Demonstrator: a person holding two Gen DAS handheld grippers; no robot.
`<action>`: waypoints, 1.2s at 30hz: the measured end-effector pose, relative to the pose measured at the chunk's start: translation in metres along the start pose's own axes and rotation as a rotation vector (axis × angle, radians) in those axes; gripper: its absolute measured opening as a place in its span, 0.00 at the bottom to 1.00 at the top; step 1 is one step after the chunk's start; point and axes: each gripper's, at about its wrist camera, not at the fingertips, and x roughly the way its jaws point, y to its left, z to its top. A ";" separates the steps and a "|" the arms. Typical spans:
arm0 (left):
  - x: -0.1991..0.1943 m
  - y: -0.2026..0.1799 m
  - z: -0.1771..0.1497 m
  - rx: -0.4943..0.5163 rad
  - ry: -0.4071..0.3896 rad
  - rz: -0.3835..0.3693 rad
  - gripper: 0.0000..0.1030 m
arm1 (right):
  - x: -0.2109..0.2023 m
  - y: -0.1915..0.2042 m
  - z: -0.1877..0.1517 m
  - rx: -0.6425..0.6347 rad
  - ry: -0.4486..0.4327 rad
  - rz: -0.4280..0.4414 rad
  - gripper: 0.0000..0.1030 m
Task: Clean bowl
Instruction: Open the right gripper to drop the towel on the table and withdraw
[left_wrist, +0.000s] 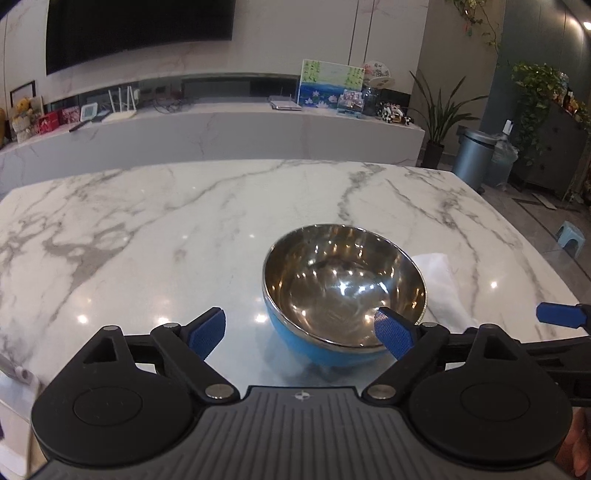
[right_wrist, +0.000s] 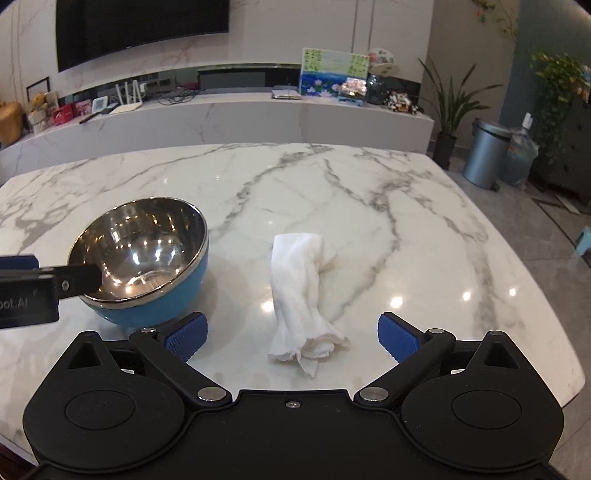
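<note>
Bowl contents: you have nothing lying inside the bowl (left_wrist: 345, 286); the inner surface shows only reflections and light spots.
Bowl look: blue on the outside, polished steel within, round and deep, with a thin bright rim; it looks tipped, its mouth leaning toward you in the left wrist view.
Bowl place: it sits on the marble table (left_wrist: 147, 229), near your edge, left of the cloth (right_wrist: 304, 295) and apart from it.
Cloth: white, soft and crumpled, rolled into a loose long bundle with a frilled near end, lying flat on the table.
Table: glossy white stone with grey veins, rounded corners, ceiling lights mirrored in it.
Left gripper (left_wrist: 301, 334): your jaws stand released and wide; in its own view the right blue pad overlaps the bowl's near rim, though whether it touches cannot be told, and nothing is clamped.
Right gripper (right_wrist: 293, 338): jaws spread wide and released; the cloth's near end lies between the ribbed blue pads, untouched.
Bin: a grey cylindrical bin (right_wrist: 484, 157) stands on the floor, far right.
</note>
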 end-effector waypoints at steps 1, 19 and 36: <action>0.000 -0.002 0.000 0.011 0.009 0.022 0.85 | 0.000 -0.001 0.000 0.013 0.001 0.003 0.95; 0.001 -0.002 -0.002 -0.073 0.001 0.052 0.85 | -0.002 -0.002 -0.008 0.037 -0.005 0.010 0.95; 0.002 -0.004 -0.004 -0.088 0.027 0.034 0.85 | 0.002 -0.003 -0.009 0.043 -0.006 0.013 0.95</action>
